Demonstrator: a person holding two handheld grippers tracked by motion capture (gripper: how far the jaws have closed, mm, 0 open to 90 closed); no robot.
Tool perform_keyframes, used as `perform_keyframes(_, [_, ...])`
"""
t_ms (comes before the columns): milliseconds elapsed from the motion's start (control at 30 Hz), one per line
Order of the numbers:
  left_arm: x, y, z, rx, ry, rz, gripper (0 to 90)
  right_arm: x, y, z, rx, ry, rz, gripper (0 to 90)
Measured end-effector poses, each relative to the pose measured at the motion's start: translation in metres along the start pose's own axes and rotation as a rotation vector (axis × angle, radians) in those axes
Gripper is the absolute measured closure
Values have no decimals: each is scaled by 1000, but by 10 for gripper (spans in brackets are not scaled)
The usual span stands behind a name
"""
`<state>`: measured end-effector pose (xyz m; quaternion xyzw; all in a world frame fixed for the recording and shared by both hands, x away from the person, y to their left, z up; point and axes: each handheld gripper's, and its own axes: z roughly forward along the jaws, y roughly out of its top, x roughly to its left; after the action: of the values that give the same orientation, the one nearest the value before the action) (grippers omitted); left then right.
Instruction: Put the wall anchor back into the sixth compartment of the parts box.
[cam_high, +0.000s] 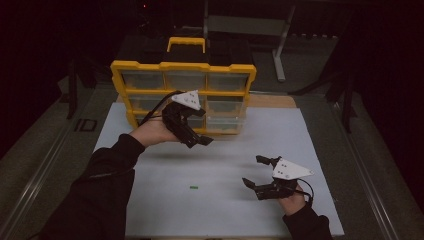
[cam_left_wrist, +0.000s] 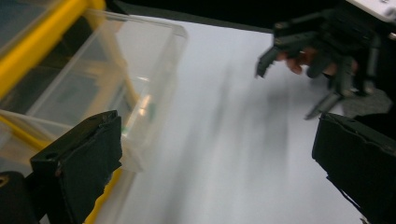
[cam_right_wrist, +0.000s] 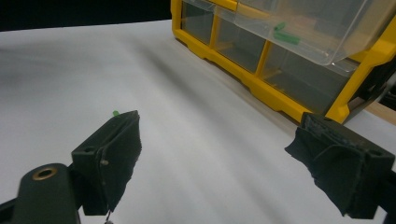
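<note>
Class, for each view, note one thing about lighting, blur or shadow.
High view: dim, with dark surroundings around the white mat. Left gripper view: the mat is streaked with motion blur and the clear drawer looks soft. Right gripper view: the mat smears near the yellow organiser.

The left gripper (cam_high: 200, 141) covered the middle drawers of the yellow organizer (cam_high: 131, 67), so their contents could not be read. In the left gripper view the clear drawer (cam_left_wrist: 140, 84) ran off the frame at nine o'clock, smeared by motion. The small green piece (cam_high: 193, 187) on the white mat (cam_high: 320, 135) was too tiny to identify.
</note>
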<state>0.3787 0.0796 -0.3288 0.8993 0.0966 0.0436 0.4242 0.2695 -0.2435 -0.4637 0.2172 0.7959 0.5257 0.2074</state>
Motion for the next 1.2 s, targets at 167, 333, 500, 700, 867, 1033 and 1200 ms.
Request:
perform_keyframes(167, [-12, -12, 1, 5, -18, 12, 9, 0, 0, 0, 2, 0, 2, 141])
perform_keyframes(333, [-24, -25, 3, -4, -43, 14, 10, 1, 0, 0, 5, 2, 4, 141])
perform_keyframes(500, [-34, -38, 8, 0, -63, 15, 20, 1, 0, 0, 4, 3, 1, 141])
perform_keyframes(700, [-41, -53, 14, -8, -79, 6, 20, 1, 0, 0, 4, 1, 0, 141])
perform_keyframes(867, [-46, -65, 21, -6, -77, 2, 20, 1, 1, 0, 5, 1, -3, 141])
perform_keyframes(1033, [-51, -75, 28, -13, -82, -4, 23, 1, 0, 0, 7, 2, -1, 141])
perform_keyframes(1200, [-53, -89, 36, -33, -76, -20, 36, 2, 1, 0, 7, -1, 0, 141])
